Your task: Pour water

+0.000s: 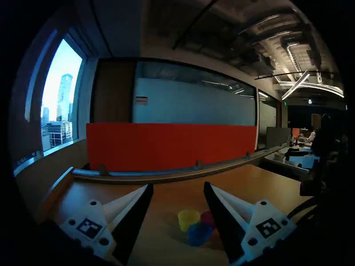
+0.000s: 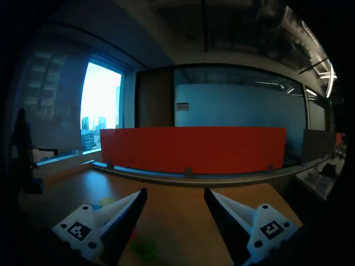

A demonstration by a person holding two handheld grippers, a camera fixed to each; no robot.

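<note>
Reach favours the left gripper point(image 1: 177, 185): the yellow plastic cup point(image 1: 188, 219), blue plastic cup point(image 1: 199, 232) and magenta plastic cup point(image 1: 207, 218) stand on the wooden desk point(image 1: 248, 177), low between its wide, empty fingers. The right gripper point(image 2: 175, 189) also gapes empty.

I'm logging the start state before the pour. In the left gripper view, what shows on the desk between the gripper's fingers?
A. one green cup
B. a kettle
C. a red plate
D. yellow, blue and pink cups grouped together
D: a yellow cup, a blue cup and a pink cup stand bunched on the desk, seen between the open fingers of the left gripper.
</note>
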